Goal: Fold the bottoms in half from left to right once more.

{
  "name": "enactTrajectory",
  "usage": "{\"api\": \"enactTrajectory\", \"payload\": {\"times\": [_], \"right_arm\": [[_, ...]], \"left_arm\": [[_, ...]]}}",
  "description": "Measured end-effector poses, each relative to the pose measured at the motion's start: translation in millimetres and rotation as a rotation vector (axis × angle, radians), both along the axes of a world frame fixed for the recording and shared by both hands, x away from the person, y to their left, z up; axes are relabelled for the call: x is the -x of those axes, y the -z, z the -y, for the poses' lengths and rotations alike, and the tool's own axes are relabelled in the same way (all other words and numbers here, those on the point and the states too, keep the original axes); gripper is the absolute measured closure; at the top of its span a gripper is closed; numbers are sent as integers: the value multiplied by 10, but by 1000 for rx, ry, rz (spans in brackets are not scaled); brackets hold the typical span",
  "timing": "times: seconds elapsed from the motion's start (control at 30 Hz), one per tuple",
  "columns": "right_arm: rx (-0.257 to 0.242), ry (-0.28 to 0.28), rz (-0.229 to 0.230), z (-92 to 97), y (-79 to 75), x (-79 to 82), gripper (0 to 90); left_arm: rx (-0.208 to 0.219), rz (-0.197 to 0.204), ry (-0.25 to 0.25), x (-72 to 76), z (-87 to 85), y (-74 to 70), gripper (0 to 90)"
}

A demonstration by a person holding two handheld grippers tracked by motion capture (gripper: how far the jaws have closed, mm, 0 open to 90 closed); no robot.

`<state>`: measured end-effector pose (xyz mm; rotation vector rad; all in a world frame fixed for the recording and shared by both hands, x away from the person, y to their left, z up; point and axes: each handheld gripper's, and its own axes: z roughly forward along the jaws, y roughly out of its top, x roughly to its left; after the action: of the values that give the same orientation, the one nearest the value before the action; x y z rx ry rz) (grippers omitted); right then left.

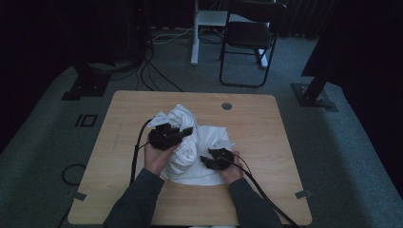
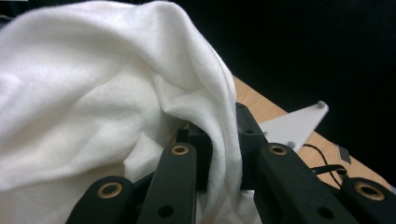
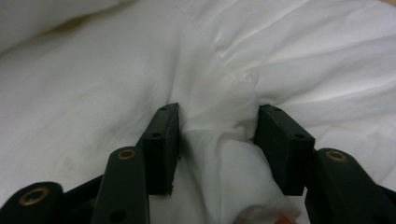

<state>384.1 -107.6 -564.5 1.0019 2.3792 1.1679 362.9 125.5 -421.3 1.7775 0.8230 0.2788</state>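
A crumpled white cloth [image 1: 190, 124] lies in the middle of the wooden table [image 1: 259, 137]. My left gripper [image 1: 183, 133] is over the cloth's left part. In the left gripper view a raised fold of the cloth [image 2: 116, 84] runs down between the jaws, and the left gripper [image 2: 219, 123] is shut on it. My right gripper [image 1: 211, 159] rests on the cloth's near right part. In the right gripper view the right gripper [image 3: 217, 112] stands open, jaws pressed into the cloth [image 3: 93, 84], with a bunch of fabric gathered between them.
Bare table lies all around the cloth, with a round cable hole [image 1: 226, 106] at the back. Black cables [image 1: 138, 152] trail from both grippers over the near edge. A folding chair [image 1: 249, 38] and a white desk leg [image 1: 195, 33] stand on the floor beyond.
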Motion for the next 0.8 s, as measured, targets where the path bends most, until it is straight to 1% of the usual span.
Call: {"api": "enactTrajectory", "payload": {"times": [0.03,0.07,0.13,0.17,0.2,0.23,0.27,0.3,0.33,0.37,0.43,0.47,0.5,0.57,0.67,0.73,0.8], "right_arm": [[0,-22,4,-33,0,-18,492],[4,-61,-4,-72,-9,-28,478],[-2,-129,-16,-69,-42,-34,429],[-41,-128,-13,-3,-92,-27,415],[-79,-116,-7,63,-128,-21,424],[-125,-91,10,165,-176,-11,428],[-140,-46,28,256,-211,-1,430],[-117,1,36,326,-223,-8,422],[-87,33,20,370,-205,-29,403],[-64,52,-1,387,-165,-51,397],[-21,59,-28,355,-61,-83,401],[-1,60,-37,312,-11,-85,400],[13,57,0,257,9,-64,422],[24,48,4,186,2,-53,479],[16,33,16,103,11,-50,527],[16,19,19,55,11,-46,539],[14,-12,12,27,9,-42,521]], "left_arm": [[-5,-1,2,0,14,7,820],[-9,-2,4,-1,20,11,820],[-17,-2,4,3,25,20,820],[-18,-2,5,6,23,21,820],[-21,0,7,8,19,22,820],[-23,1,8,9,16,20,820],[-20,0,7,8,16,19,820],[-16,-3,7,4,18,17,820],[-12,-4,8,1,25,18,820],[-9,-5,8,2,37,19,820],[-4,-6,13,11,71,22,820],[-3,-10,24,14,93,21,821],[-4,-11,26,16,109,20,820],[0,-19,38,12,153,9,820],[15,-20,57,6,230,-11,820],[20,-16,64,-5,279,-4,820],[21,-23,67,-43,332,39,820]]}}
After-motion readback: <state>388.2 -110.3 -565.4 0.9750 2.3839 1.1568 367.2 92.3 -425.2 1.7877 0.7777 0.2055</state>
